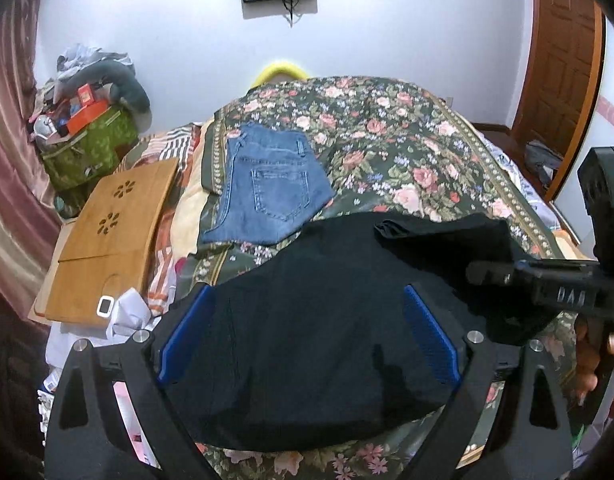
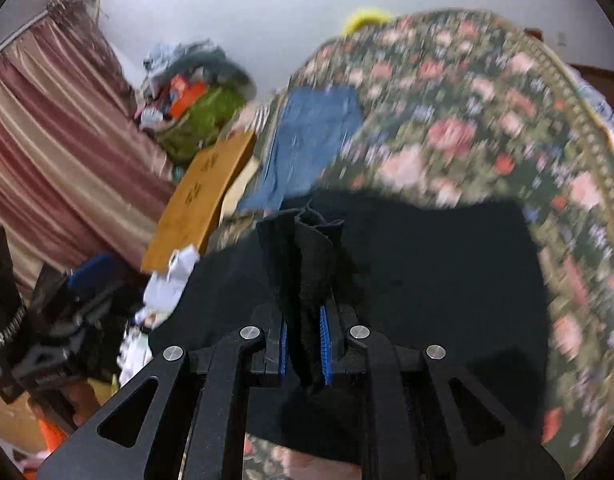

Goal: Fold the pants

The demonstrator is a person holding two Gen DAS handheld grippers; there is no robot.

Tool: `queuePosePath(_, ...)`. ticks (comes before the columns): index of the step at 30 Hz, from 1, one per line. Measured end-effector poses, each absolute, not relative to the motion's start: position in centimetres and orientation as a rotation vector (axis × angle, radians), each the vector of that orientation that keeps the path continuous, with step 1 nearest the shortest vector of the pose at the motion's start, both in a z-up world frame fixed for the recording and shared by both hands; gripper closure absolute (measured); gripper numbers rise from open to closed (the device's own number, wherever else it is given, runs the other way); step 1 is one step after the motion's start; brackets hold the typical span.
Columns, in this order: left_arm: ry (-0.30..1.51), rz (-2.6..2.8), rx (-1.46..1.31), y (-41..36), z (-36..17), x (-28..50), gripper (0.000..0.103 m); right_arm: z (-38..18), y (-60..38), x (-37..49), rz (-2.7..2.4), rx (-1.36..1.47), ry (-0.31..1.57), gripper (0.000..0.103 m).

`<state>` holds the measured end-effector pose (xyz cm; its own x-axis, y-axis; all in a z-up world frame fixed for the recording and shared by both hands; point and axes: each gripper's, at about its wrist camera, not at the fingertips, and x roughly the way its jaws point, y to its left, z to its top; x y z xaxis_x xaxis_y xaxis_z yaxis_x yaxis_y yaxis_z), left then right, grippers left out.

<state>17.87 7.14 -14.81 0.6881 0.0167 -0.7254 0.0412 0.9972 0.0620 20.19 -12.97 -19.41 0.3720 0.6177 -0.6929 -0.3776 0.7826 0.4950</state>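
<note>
Mid-fold, approx halfway: black pants [image 1: 307, 340] bunched on floral bedspread [image 1: 407, 152] just beside folded jeans [image 1: 267, 188], right gripper [image 2: 303, 344] jaws pinching a pants edge, left gripper [image 1: 307, 336] jaws spread w/ nothing held, final flattening left.

Floral bedspread [image 2: 467, 140] motion-blurred; right tongs' [image 2: 303, 344] pads mostly cloth-covered.

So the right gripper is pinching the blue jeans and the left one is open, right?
Not quite. In the right wrist view, the right gripper is pinching the black pants, not the blue jeans, which lie folded farther back on the bed. The left gripper is indeed open.
</note>
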Motion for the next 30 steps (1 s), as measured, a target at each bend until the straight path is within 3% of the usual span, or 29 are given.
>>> queuePosePath(3, 0.816, -0.008, 0.098, 6.8, -15.0, 18.0, 0.008, -19.6, -12.1, 19.7, 0.658, 0.210, 1.029, 0.082)
queuePosePath(8, 0.800, -0.020, 0.118, 5.8, -14.2, 18.7, 0.008, -18.2, -12.7, 18.8, 0.700, 0.190, 1.047, 0.049)
queuePosePath(19, 0.831, -0.119, 0.140, 0.3, -14.0, 23.3, 0.008, -13.4, -19.2, 20.7, 0.549, 0.057, 0.820, 0.037)
queuePosePath(30, 0.993, -0.126, 0.241, -4.0, -19.5, 29.6, 0.008, -18.8, -21.7, 25.6, 0.543, 0.022, 0.932, 0.037)
